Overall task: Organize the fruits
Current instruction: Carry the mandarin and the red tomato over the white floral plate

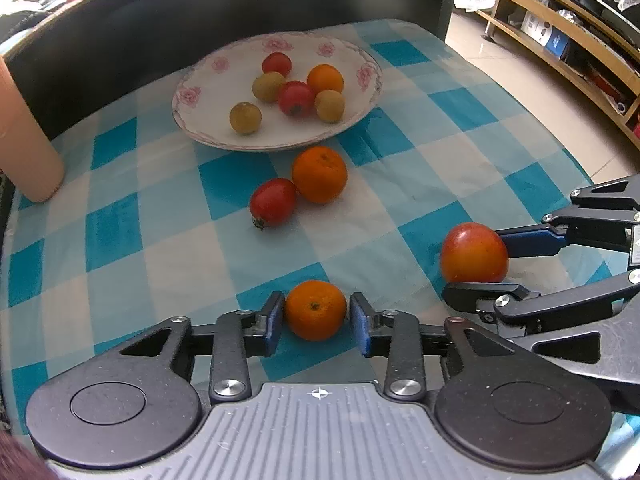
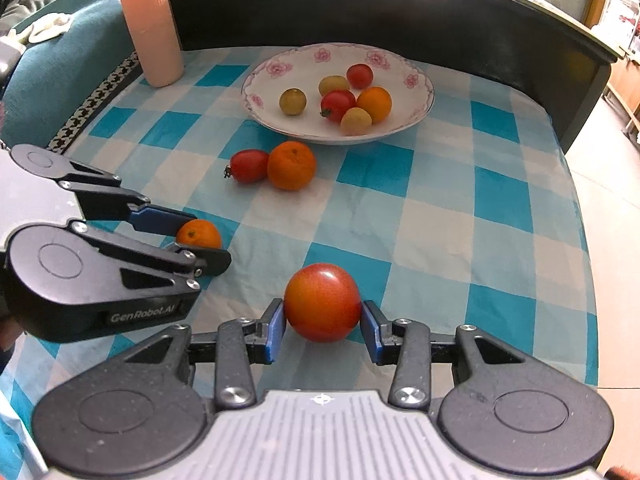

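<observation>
**Two tongs set around fruit on a checked bench**

Blue-and-white checked cloth point(image 1: 168, 216) covers the bench, with a dark raised board along its far edge and a tall peach-coloured ribbed cylinder point(image 2: 150, 24) standing at the far left corner.

My left tongs point(image 1: 316, 316) sit low on the cloth with a small mandarin point(image 1: 315, 310) between the blue pads. The left pad touches the fruit; the right pad stands just beside it with a thin gap, so the tongs are partly closed around it and not clamped.

My right tongs point(image 2: 323, 316) bracket a large red-orange tomato point(image 2: 322, 302) that rests on the cloth. Both pads are at its sides, touching or very nearly so; I cannot tell if they press it.

Further away, near the middle of the bench, a second mandarin point(image 1: 319, 174) and a red oblong cherry tomato point(image 1: 273, 202) lie touching each other, just in front of a white plate with pink flowers on its rim point(image 1: 200, 94). On the plate lie two red cherry tomatoes, three yellow-green small fruits and one small orange fruit, grouped toward its centre
</observation>
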Demonstrator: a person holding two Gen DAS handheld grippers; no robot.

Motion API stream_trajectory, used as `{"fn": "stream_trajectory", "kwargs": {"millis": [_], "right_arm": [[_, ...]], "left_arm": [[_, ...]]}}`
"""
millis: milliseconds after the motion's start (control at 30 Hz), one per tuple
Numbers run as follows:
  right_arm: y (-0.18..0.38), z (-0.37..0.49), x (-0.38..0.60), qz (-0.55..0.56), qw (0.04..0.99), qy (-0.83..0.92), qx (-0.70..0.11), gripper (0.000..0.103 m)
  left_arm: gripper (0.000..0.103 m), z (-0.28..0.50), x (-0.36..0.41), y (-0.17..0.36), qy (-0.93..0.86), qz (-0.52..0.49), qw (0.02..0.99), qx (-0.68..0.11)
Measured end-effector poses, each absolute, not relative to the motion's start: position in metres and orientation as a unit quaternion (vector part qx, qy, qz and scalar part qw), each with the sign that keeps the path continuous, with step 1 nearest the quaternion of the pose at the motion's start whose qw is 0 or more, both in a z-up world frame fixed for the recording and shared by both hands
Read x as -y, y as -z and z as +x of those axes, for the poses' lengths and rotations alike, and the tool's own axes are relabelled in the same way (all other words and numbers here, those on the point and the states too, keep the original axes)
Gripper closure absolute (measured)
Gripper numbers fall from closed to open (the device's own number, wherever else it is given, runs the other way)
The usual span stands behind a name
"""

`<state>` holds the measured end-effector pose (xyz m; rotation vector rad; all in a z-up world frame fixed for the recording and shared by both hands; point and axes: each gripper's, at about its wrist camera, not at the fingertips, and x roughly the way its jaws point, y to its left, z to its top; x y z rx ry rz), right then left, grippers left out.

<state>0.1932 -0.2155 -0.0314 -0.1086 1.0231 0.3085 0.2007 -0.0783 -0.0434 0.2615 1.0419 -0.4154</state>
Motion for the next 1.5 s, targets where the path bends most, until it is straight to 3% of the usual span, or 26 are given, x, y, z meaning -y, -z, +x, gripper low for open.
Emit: {"fn": "stream_trajectory", "kwargs": {"millis": [1500], "right_arm": [[0.012, 0.203, 0.208, -0.048, 0.877, -0.135, -0.458, 0.051]], "left_arm": [[0.065, 0.212, 0.079, 0.014, 0.175, 0.118, 0.863, -0.458]]}}
